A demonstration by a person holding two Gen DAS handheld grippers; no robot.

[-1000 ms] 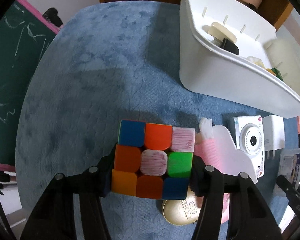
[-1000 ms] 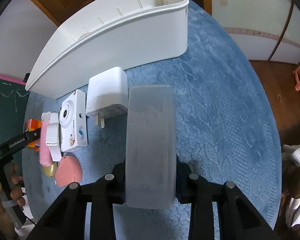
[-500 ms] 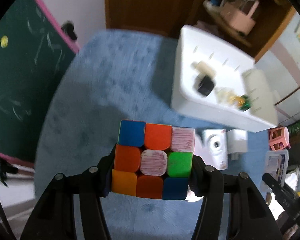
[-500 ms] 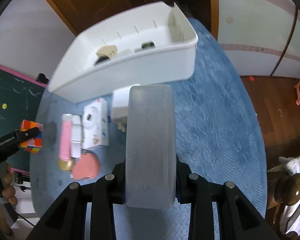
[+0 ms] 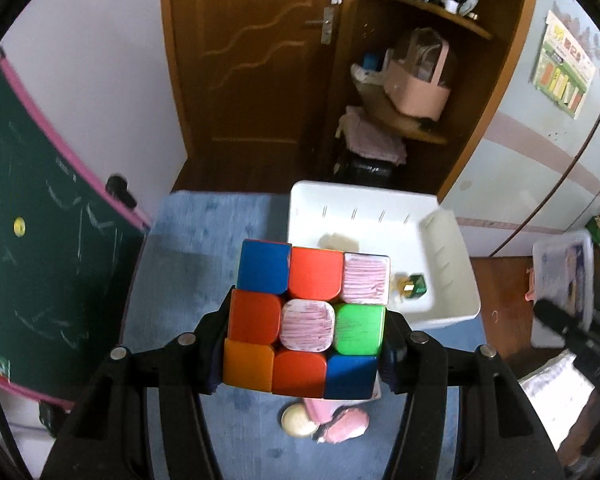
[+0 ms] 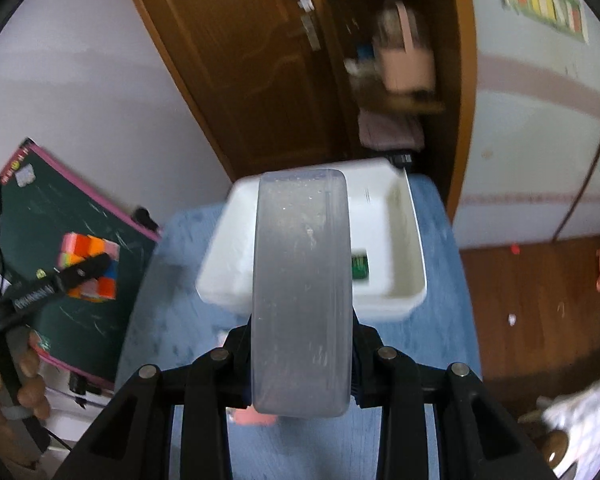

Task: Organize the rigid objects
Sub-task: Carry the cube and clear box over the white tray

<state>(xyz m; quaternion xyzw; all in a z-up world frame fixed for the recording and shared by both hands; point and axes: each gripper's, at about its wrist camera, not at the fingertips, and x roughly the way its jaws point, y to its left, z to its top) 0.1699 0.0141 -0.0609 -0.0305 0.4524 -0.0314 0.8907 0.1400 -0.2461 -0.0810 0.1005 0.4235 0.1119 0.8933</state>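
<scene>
I am holding the left gripper (image 5: pixel 306 350) with its jaws spread about the width of the puzzle cube (image 5: pixel 306 322) and pressing on the cube's two sides; the cube is sitting between them, lifted clear of the blue-covered bench (image 5: pixel 204 248). The face toward the camera is showing mixed tiles: blue, orange, green and worn pinkish-white ones.

I am holding the right gripper (image 6: pixel 300 364) with its jaws parted to the narrow width of a frosted plastic box (image 6: pixel 300 292), which they are clamping on both flanks; the box is standing on edge and reaching forward, raised above the bench.

The white bin (image 5: pixel 452 264) is resting on the far part of the bench. The left wrist view is showing its inside: a small green item (image 5: pixel 416 285) near the right wall and a pale beige object (image 5: pixel 338 242) partly hidden behind the cube. The same view is showing a pink item (image 5: pixel 346 428) and a cream round one (image 5: pixel 298 424) lying on the bench below the cube.

The right wrist view (blurred in places) is showing what the left cannot: the left gripper from the side, the cube in its jaws, and the hand (image 6: pixel 24 380) around its handle, in front of a green chalkboard (image 6: pixel 52 232).
</scene>
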